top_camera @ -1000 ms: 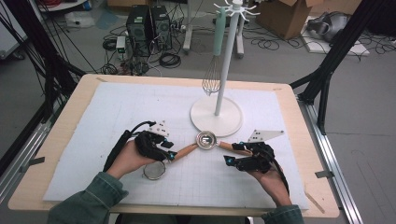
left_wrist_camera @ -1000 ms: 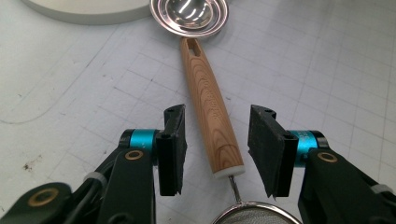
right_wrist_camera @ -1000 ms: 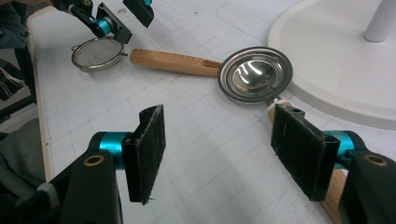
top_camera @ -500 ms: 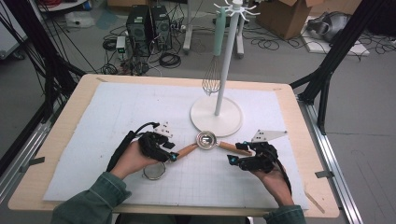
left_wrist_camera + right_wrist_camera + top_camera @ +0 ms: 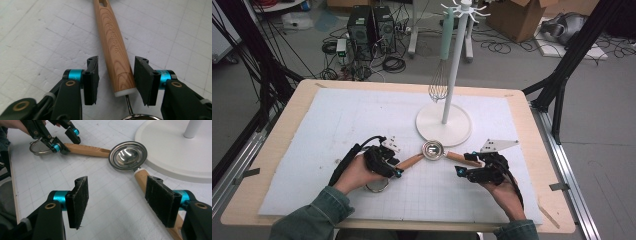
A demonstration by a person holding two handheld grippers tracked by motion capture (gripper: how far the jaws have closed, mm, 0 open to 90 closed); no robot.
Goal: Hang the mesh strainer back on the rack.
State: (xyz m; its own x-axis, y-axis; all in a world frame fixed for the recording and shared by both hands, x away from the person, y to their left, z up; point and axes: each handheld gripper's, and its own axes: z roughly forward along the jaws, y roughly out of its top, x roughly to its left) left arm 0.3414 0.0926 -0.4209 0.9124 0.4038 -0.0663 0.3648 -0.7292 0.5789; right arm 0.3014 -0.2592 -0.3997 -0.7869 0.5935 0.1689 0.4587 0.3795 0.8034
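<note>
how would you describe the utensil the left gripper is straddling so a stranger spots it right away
Start at the white stand. In front of its base lie two wooden-handled utensils. It is the left one, its wire ring by the left gripper; its neighbour ends in a shiny bowl.

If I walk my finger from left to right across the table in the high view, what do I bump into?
Left gripper → wooden handle → round metal strainer bowl → second wooden handle → right gripper.
</note>
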